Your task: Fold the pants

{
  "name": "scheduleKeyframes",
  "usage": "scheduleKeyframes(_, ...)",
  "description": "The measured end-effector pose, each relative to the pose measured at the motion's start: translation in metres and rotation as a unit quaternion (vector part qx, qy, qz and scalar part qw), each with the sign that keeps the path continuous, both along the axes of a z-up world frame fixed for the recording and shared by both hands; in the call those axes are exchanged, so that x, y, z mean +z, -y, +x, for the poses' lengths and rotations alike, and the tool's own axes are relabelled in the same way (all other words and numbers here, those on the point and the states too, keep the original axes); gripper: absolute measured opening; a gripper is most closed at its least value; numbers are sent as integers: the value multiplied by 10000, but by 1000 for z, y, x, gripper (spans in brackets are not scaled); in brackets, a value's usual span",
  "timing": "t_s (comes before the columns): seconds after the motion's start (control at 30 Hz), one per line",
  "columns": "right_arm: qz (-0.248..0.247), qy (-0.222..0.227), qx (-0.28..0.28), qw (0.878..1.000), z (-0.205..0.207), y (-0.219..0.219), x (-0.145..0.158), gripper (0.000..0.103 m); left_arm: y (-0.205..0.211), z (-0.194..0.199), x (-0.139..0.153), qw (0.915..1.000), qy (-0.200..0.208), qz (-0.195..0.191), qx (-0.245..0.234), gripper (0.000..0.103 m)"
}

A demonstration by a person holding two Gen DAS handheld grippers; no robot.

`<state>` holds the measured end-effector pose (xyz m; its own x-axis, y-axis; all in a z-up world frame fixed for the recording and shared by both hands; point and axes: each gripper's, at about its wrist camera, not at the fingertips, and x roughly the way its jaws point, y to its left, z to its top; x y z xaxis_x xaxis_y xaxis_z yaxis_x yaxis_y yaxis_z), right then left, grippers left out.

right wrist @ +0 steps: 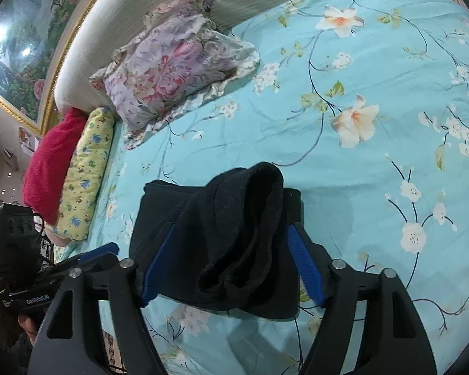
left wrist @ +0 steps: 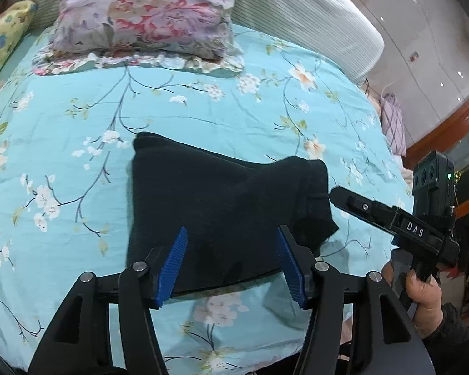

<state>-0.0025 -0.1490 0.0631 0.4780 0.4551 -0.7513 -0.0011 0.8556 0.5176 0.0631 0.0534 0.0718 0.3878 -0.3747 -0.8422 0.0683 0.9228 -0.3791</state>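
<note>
The black pants [left wrist: 215, 206] lie folded into a compact bundle on the blue floral bedsheet [left wrist: 78, 118]. My left gripper [left wrist: 231, 265] is open, its blue pads on either side of the bundle's near edge, holding nothing. My right gripper [right wrist: 231, 265] is open over the bundle [right wrist: 222, 237], whose top layer is rumpled and humped up between the fingers. The right gripper also shows in the left wrist view [left wrist: 337, 192], its tip at the bundle's right edge. The left gripper shows at the lower left of the right wrist view [right wrist: 100, 253].
A floral pillow [left wrist: 147, 15] lies at the head of the bed against the striped headboard [left wrist: 312, 15]. A yellow pillow [right wrist: 84, 175] and a red cushion [right wrist: 50, 159] lie at the bed's side. The bed edge is close to me.
</note>
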Motion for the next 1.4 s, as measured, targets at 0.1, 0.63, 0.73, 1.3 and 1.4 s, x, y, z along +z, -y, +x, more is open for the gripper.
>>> scheduleKeyframes(0.1,17,-62,-49,10000,0,0,-3,78,-9,1,-2,9999,-30,8,105,61)
scheduleKeyframes(0.63,156,-542,-324,9979,-1,9,-35,78,-31,26,-35,9981,-428,36,444,66)
scheduleKeyframes(0.73,141,-576,-362,9976,-2,12,-39,78,-30,30,-43,9975,-528,60,460,66)
scheduleKeyframes(1.3,532,-802,-354,9947,-5,18,-59,78,-40,49,-87,9945,-841,-71,624,63)
scheduleKeyframes(1.4,562,-800,-323,9947,-5,16,-61,78,-41,48,-89,9951,-806,-81,562,58)
